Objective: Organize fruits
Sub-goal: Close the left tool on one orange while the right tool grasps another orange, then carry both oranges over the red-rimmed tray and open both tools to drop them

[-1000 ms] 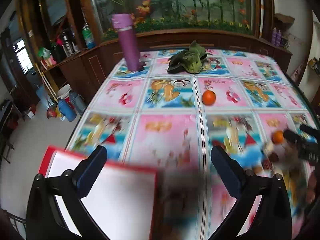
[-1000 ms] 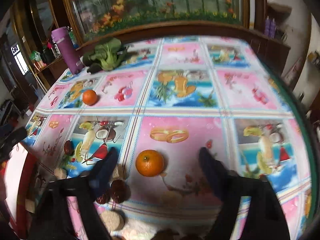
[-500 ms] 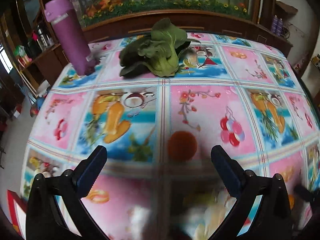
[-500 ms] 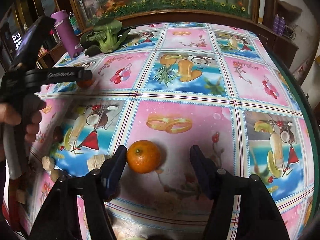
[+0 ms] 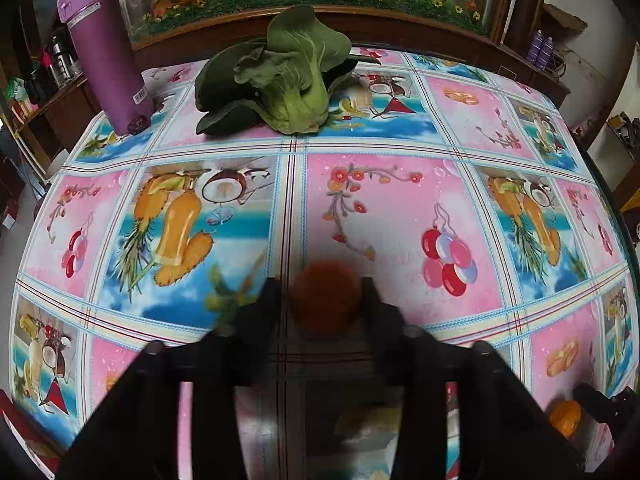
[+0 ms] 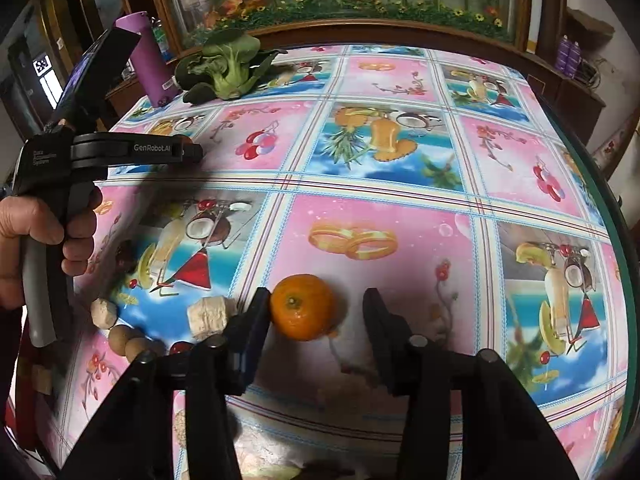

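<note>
Closing my left gripper (image 5: 322, 292) around a blurred orange (image 5: 325, 298) on the bench (image 5: 400, 200), right pad touching, left apparently short. My right gripper (image 6: 316, 308) has been narrowing around another orange (image 6: 302, 306): left pad touching, right apart.

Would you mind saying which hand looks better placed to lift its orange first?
Left, probably: its orange sits centred between jaws nearly touching both sides. The right orange touches one jaw, with a gap at the other.
</note>
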Demonstrator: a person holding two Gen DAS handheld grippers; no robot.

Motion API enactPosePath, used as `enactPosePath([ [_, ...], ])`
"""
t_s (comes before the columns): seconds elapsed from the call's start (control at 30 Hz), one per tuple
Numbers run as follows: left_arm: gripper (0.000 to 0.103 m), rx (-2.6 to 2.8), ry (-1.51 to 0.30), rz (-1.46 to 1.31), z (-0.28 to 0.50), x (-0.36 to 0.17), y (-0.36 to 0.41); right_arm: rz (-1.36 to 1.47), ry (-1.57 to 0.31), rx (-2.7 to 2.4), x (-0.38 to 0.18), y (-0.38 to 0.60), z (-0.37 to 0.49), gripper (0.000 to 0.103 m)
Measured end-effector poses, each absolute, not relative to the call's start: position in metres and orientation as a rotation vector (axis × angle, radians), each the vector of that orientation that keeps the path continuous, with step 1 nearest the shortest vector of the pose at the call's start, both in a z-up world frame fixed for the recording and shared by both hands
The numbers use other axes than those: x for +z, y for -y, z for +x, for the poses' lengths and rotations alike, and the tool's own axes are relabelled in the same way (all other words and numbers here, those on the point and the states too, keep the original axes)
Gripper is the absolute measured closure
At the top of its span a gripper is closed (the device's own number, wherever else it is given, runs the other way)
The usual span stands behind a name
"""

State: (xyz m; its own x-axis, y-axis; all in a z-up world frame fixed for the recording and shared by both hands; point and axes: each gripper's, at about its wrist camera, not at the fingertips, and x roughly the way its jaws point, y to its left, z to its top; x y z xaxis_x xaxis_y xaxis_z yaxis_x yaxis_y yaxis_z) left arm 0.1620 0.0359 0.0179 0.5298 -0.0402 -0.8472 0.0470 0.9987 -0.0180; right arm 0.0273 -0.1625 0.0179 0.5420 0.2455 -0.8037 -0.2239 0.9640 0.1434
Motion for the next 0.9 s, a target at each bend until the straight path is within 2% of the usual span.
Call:
enactPosePath([
  [0.07,0.067,-0.062,-1.014,0.009,0.158,0.019,-0.037,0.043,-0.965,0.308,0.018,0.162,0.027,0.072],
  [0.5,0.068,-0.110,-0.976,-0.030,0.101,0.047,-0.057,0.096,-0.920,0.325,0.026,0.168,0.022,0.073],
  [0.77,0.068,-0.023,-0.844,-0.059,-0.022,0.108,-0.086,0.125,-0.709,0.370,0.057,0.162,-0.006,0.073],
  [0.9,0.068,0.049,-0.799,-0.094,-0.108,0.126,-0.126,0.122,-0.707,0.493,0.069,0.125,-0.034,0.073],
])
